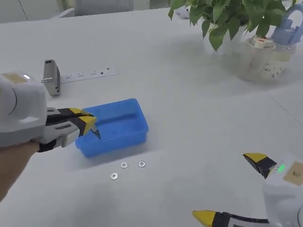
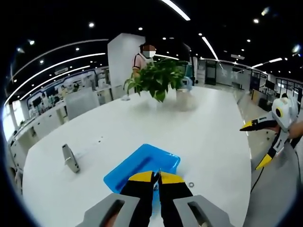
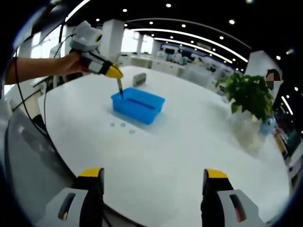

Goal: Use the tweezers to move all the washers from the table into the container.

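Observation:
Three small metal washers (image 1: 124,165) lie on the white table just in front of a blue rectangular container (image 1: 118,124). My left gripper (image 1: 87,120) is shut on dark tweezers (image 1: 96,134), whose tip hangs over the container's left end. In the left gripper view the shut jaws (image 2: 158,176) point at the container (image 2: 142,163), with one washer (image 2: 191,184) to its right. My right gripper (image 1: 225,187) stands open with nothing in it near the front right, well clear of the washers. The right gripper view shows the container (image 3: 138,104), the washers (image 3: 122,125) and the tweezers (image 3: 120,88).
A white power strip (image 1: 87,74) and a grey block (image 1: 51,76) lie behind the container at the left. A potted plant (image 1: 227,19), a clear jar (image 1: 258,59) and a blue bottle (image 1: 289,28) stand at the back right. A person (image 2: 142,59) stands beyond the table.

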{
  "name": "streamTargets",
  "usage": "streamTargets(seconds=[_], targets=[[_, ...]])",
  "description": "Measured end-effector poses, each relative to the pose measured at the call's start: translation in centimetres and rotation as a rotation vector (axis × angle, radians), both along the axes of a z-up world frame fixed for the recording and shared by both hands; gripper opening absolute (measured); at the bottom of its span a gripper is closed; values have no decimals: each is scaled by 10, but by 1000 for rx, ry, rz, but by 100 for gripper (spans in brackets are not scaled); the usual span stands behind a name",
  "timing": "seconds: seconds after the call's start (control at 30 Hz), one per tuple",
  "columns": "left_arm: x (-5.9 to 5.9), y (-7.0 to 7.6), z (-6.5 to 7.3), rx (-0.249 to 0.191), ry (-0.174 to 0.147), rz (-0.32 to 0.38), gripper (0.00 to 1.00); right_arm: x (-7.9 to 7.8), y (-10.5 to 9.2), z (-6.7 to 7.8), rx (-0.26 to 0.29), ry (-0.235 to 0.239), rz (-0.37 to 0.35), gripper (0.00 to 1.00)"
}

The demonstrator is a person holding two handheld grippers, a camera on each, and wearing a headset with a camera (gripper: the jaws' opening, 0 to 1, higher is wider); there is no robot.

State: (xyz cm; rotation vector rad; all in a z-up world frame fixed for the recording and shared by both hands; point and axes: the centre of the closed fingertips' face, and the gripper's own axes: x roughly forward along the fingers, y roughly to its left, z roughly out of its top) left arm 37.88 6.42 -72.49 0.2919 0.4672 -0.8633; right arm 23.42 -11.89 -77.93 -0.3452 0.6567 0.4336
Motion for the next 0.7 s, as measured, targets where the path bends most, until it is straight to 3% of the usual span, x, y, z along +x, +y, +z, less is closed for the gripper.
streamTargets(seconds=[0.27, 0.4, 0.7], targets=[[-14, -3, -4, 0, 8, -7, 0, 0, 1, 0, -1, 3, 2, 84], [-19, -5, -5, -24, 23, -6, 0, -1, 1, -1, -6, 5, 5, 84], [-30, -9, -26, -5, 65, -14, 0, -1, 0, -1, -8, 8, 5, 84]])
